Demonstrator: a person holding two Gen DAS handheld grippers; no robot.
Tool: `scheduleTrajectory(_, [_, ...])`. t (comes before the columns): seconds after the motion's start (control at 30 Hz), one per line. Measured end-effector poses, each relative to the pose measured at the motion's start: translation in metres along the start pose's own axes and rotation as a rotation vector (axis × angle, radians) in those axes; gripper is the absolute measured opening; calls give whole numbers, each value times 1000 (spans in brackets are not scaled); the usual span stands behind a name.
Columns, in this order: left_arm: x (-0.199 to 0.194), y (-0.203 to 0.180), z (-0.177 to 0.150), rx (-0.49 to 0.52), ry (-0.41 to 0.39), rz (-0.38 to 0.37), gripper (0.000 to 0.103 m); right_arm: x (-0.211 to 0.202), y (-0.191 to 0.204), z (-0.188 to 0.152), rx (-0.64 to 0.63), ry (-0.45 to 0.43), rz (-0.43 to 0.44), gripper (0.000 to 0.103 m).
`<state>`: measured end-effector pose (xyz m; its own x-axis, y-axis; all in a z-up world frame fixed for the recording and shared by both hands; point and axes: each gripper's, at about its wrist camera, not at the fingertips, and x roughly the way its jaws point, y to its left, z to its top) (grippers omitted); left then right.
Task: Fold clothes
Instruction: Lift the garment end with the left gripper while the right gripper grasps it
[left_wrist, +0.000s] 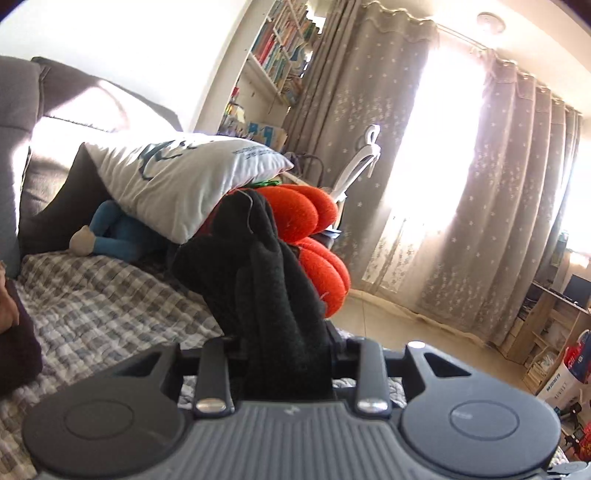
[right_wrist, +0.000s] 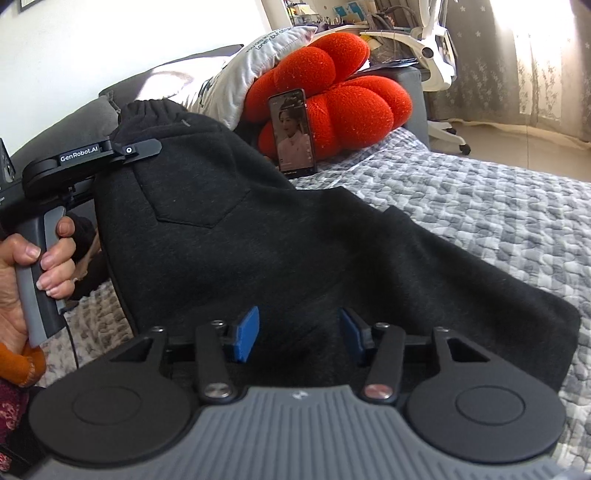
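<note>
A pair of black sweatpants (right_wrist: 258, 221) hangs in a slope from its gathered waistband down to the checked quilt (right_wrist: 480, 206). My left gripper (right_wrist: 146, 149), held by a hand at the left, is shut on the waistband and keeps it raised. In the left wrist view the bunched black sweatpants (left_wrist: 258, 266) fill the left gripper (left_wrist: 284, 343) and hide its fingers. My right gripper (right_wrist: 300, 332) sits low over the sweatpants' lower part. Its blue pads (right_wrist: 247, 334) stand apart, with black cloth in the gap and their inner faces bare.
A red lobed cushion (right_wrist: 332, 85) lies at the bed's far end with a lit phone (right_wrist: 293, 133) leaning on it. A white pillow (left_wrist: 177, 177) covers a blue soft toy (left_wrist: 114, 236). A white office chair (right_wrist: 439, 48) and curtains (left_wrist: 509, 206) stand beyond.
</note>
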<state>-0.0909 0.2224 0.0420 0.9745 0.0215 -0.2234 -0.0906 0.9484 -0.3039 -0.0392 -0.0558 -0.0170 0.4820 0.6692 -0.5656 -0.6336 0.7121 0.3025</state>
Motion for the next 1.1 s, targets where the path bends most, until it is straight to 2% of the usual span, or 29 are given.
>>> scheduleTrajectory(0.1, [-7, -11, 1, 27, -19, -47, 32, 11, 6, 3, 16, 27, 40, 47])
scheduleTrajectory(0.23, [-15, -26, -1, 78, -39, -115, 32, 29, 5, 3, 63, 95, 42, 46])
scheduleTrajectory(0.37, [-22, -44, -4, 133, -51, -186, 32, 33, 12, 3, 27, 82, 40, 52])
scheduleTrajectory(0.43, [-25, -54, -6, 167, -47, -223, 32, 28, 4, 4, 75, 71, 74, 55])
scheduleTrajectory(0.5, [-27, -64, -9, 207, -38, -244, 32, 22, -12, 6, 176, 63, 109, 60])
scheduleTrajectory(0.57, [-28, -74, -12, 240, -28, -268, 32, 11, -30, 7, 287, 36, 103, 63])
scheduleTrajectory(0.73, [-30, -96, -24, 304, 8, -347, 32, -29, -69, 10, 414, -103, 41, 71])
scheduleTrajectory(0.87, [-31, -117, -40, 367, 62, -417, 32, -60, -96, 7, 522, -189, 71, 80])
scheduleTrajectory(1.0, [-28, -137, -58, 447, 137, -472, 31, -85, -117, -2, 566, -229, 81, 84])
scheduleTrajectory(1.1, [-26, -149, -76, 528, 196, -498, 30, -99, -128, -10, 600, -229, 72, 85])
